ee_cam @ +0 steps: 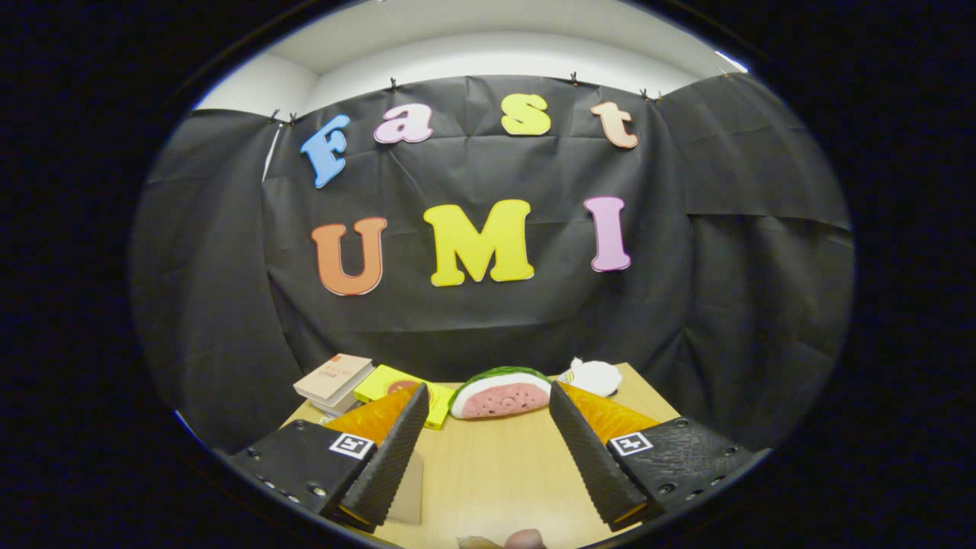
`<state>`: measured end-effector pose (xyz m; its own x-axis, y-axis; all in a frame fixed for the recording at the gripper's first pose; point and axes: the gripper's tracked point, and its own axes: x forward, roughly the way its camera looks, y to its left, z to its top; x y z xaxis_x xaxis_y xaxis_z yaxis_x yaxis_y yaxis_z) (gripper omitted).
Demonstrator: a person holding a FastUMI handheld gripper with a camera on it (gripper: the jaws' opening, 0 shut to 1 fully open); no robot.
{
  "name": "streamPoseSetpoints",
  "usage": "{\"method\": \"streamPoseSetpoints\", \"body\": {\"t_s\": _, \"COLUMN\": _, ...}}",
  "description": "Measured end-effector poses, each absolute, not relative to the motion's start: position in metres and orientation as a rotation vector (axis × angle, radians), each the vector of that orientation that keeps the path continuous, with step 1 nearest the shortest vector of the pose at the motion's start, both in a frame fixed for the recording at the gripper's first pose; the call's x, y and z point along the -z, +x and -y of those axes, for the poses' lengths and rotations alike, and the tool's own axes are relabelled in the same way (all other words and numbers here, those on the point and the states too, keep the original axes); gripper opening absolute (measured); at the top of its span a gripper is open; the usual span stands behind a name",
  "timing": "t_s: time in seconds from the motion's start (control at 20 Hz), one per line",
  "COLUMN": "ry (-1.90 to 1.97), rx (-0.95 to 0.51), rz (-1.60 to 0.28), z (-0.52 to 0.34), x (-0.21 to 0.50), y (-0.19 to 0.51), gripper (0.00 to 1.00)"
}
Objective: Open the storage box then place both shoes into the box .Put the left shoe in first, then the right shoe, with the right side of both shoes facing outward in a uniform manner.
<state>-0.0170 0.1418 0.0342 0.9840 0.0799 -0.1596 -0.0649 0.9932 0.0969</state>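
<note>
Gripper view shows the claw [488, 450] spread wide and empty above the wooden counter [496, 465], a watermelon-slice plush [500, 394] beyond its fingers.

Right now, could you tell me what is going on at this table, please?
A person is holding the tool level above a wooden table, its fingers spread apart with nothing between them. Beyond the fingers lie a watermelon-slice toy, a white plush toy, a yellow box and a stack of books at the far side, against the black cloth wall. The tool is touching none of these things.
</note>
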Motion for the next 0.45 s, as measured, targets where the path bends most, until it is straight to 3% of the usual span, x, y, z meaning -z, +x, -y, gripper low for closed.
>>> {"method": "streamPoseSetpoints", "body": {"t_s": 0.45, "ry": 0.100, "rx": -0.089, "rz": -0.163, "z": -0.1503, "x": -0.0391, "y": -0.0245, "gripper": 0.96}}
